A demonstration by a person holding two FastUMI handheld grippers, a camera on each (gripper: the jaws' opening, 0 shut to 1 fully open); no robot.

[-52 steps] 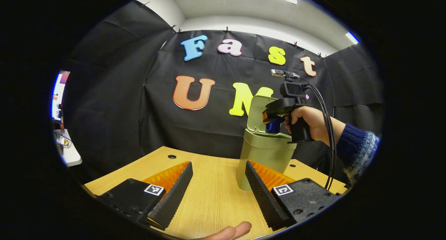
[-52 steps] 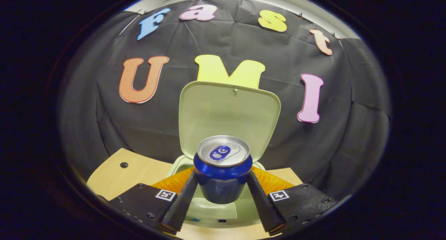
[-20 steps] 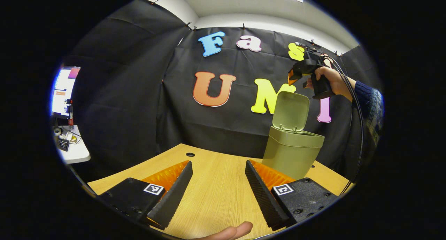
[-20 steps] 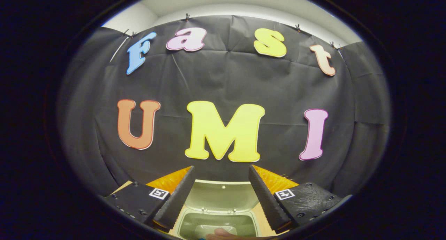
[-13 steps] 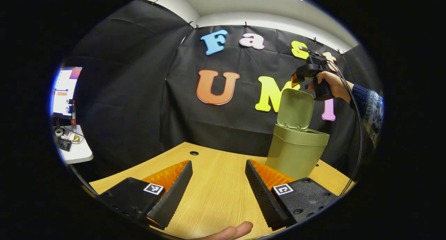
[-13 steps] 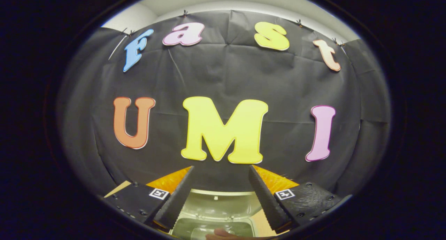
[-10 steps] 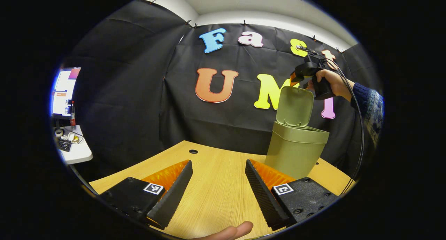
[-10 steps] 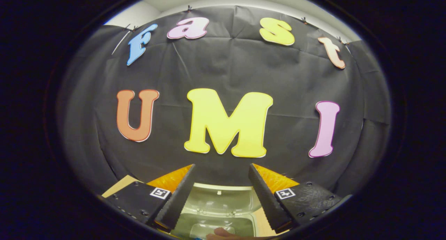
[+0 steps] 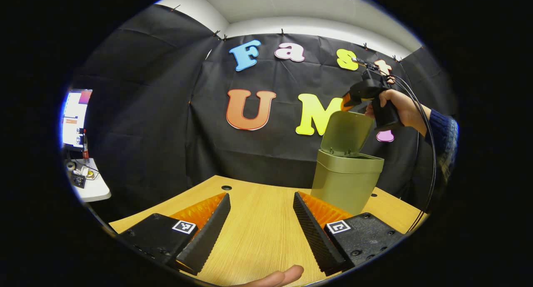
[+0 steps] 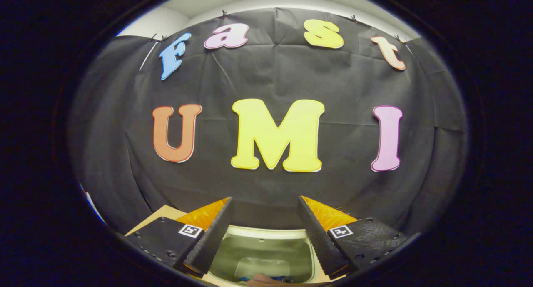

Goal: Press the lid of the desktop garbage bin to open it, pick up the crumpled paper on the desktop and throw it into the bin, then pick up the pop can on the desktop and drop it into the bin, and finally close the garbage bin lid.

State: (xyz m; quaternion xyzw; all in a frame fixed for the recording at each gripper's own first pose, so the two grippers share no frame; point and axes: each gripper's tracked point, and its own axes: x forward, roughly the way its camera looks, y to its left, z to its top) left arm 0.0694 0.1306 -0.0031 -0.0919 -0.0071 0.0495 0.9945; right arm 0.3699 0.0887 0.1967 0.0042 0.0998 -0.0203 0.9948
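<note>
The pale green bin (image 9: 346, 186) stands on the wooden desk (image 9: 258, 237) at the right. Its lid (image 9: 347, 133) leans forward over the opening, partly raised. A hand holds my right gripper (image 9: 347, 103) against the lid's top edge from behind. In the right gripper view the right gripper (image 10: 264, 233) is open, nothing between its fingers, with the lid (image 10: 266, 245) just beneath. A sliver of blue (image 10: 275, 277) shows under it. My left gripper (image 9: 261, 224) hovers open and empty over the desk, left of and nearer than the bin. Paper and can are hidden.
A monitor (image 9: 75, 118) and a white side table (image 9: 89, 185) with small items stand far left, off the desk. The desk has cable holes (image 9: 226, 187). A black cable (image 9: 429, 162) hangs from the right gripper. A fingertip (image 9: 287, 274) shows at the bottom edge.
The right gripper let go of the blue can over the bin, rose and went behind the lid. In the last half second the lid has tipped forward from upright.
</note>
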